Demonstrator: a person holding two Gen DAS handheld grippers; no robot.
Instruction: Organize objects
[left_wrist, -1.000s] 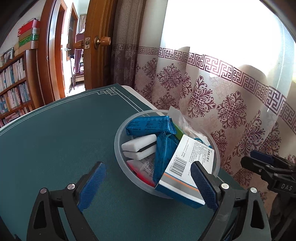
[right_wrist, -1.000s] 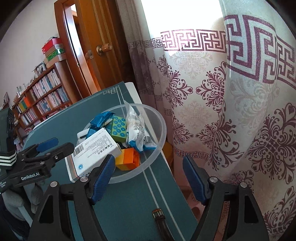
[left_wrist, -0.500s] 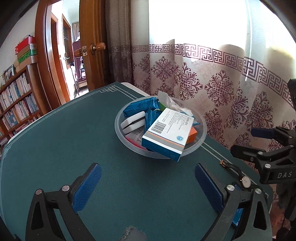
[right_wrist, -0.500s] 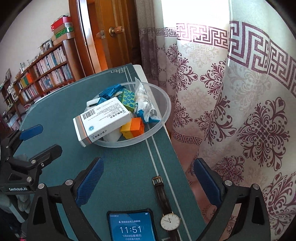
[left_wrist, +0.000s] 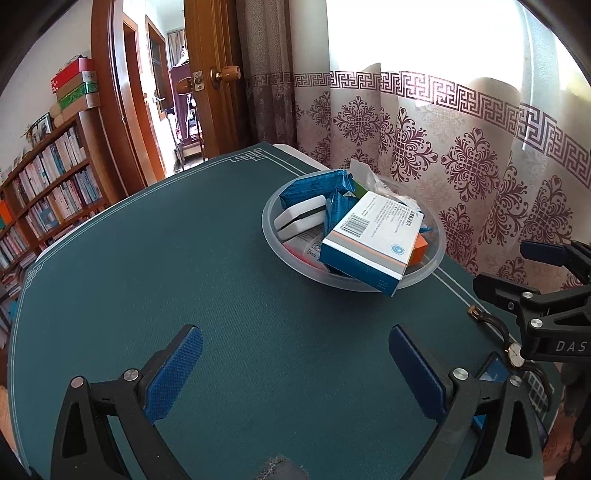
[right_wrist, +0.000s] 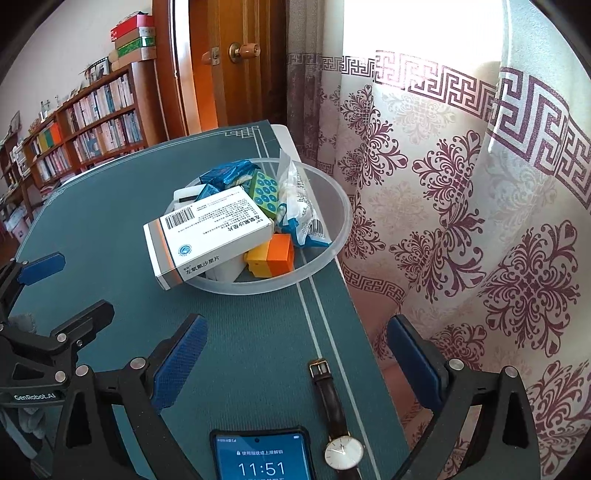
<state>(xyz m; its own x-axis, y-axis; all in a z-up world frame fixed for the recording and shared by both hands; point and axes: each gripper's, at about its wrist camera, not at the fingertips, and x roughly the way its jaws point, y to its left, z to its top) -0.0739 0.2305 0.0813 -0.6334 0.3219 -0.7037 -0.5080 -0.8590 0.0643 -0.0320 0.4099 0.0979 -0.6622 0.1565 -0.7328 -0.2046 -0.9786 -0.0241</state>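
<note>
A clear plastic bowl (left_wrist: 436, 258) (right_wrist: 332, 254) sits on the green table mat near the curtain. A white and blue medicine box (left_wrist: 369, 240) (right_wrist: 210, 232) lies on top, overhanging the rim. Blue packets (left_wrist: 314, 186), a white case (left_wrist: 301, 218), an orange and yellow block (right_wrist: 271, 254), a green dotted box (right_wrist: 264, 192) and a clear bag (right_wrist: 299, 206) lie in the bowl. My left gripper (left_wrist: 295, 365) is open and empty, well back from the bowl. My right gripper (right_wrist: 295, 354) is open and empty above a wristwatch (right_wrist: 338, 417) and a phone (right_wrist: 260, 459).
The mat's right edge (right_wrist: 354, 306) runs along a patterned curtain (right_wrist: 480, 221). A wooden door (left_wrist: 218, 92) and a bookshelf (left_wrist: 44, 184) stand beyond the table. The right gripper shows in the left wrist view (left_wrist: 543, 291); the left gripper shows in the right wrist view (right_wrist: 48, 306).
Both grippers have drawn back from the bowl, which now looks smaller and farther. The medicine box stays on top of the bowl. The watch and phone have come into the right view.
</note>
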